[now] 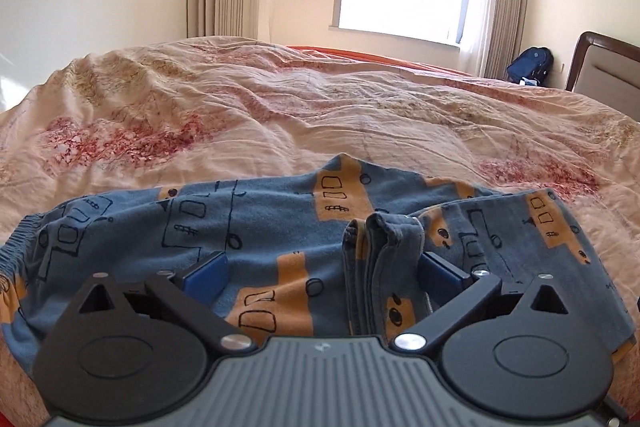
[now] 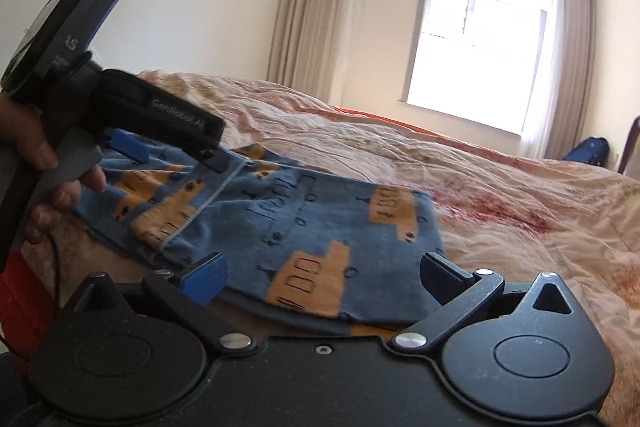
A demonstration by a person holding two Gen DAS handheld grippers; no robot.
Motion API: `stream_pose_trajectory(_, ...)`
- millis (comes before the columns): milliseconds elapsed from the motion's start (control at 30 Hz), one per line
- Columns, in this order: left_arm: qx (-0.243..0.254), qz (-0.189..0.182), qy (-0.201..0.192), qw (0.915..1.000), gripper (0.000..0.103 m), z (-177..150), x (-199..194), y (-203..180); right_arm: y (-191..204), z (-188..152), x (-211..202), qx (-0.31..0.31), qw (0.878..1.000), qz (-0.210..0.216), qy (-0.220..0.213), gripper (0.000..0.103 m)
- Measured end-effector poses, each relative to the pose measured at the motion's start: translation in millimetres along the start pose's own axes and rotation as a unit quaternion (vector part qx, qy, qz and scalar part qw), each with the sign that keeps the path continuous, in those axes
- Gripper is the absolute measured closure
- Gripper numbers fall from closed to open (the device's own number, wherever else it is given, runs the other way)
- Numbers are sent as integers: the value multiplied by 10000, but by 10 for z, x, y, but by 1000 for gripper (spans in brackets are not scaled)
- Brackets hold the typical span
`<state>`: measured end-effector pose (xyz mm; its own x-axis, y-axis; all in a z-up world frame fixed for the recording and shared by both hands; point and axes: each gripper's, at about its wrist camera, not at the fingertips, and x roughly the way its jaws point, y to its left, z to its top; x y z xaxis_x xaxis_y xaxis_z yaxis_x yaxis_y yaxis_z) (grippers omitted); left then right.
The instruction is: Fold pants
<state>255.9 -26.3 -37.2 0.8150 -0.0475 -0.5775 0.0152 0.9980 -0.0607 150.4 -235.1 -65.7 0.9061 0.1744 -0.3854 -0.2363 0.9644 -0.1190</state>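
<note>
My left claw (image 1: 324,273) is spread wide low over the blue-and-orange pants (image 1: 256,227) lying on the bed (image 1: 280,107), bunched cuffs (image 1: 380,239) at its 1 o'clock, while my right claw (image 2: 322,273), likewise spread, hovers over the folded end.

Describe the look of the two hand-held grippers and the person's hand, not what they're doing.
Each hand-held gripper has a dark body, two round black discs, black linkage arms with silver bolts, and blue finger pads. The left hand-held gripper has a ribbed grey top; from the right wrist view it shows white lettering and a thin dark cable. The right hand-held gripper is plain black. The left hand is bare, with no sleeve visible.
</note>
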Motion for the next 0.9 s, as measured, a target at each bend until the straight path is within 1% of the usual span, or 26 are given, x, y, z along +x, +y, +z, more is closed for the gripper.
stream_pose_trajectory(67,-49,-28,-119,9999,0,-62,1,29,-82,-66,26,92,9997,-226,38,1)
stream_pose_trajectory(133,19,-40,-191,9998,0,-94,-3,52,-169,-107,59,153,9988,-460,-12,1)
stream_pose_trajectory(267,104,-62,-237,9996,0,-82,0,80,-418,-191,194,272,9946,-1002,30,1)
stream_pose_trajectory(300,77,-53,-251,9996,0,-78,3,80,-494,-215,199,387,9942,-1004,36,1)
stream_pose_trajectory(333,52,-40,-269,9996,0,-77,2,74,-561,-233,197,529,9944,-911,30,1)
stream_pose_trajectory(400,-3,15,-339,9994,0,-84,11,64,-615,-253,191,617,9946,-830,-28,1)
stream_pose_trajectory(500,-70,146,-451,9989,0,-87,58,40,-573,-221,215,471,9950,-875,-128,0)
stream_pose_trajectory(600,-196,277,-453,9984,0,-71,109,24,-521,-59,368,303,9961,-795,-248,0)
stream_pose_trajectory(700,-388,356,-485,9974,0,-74,131,17,-437,133,632,-60,9964,-828,-178,1)
stream_pose_trajectory(767,-425,400,-492,9971,0,-82,150,12,-426,233,784,-234,9966,-787,-112,1)
stream_pose_trajectory(833,-370,419,-484,9973,0,-100,155,2,-470,336,930,-305,9952,-926,-97,1)
stream_pose_trajectory(900,-202,456,-501,9975,0,-137,139,-30,-589,388,1042,-117,9934,-1143,59,1)
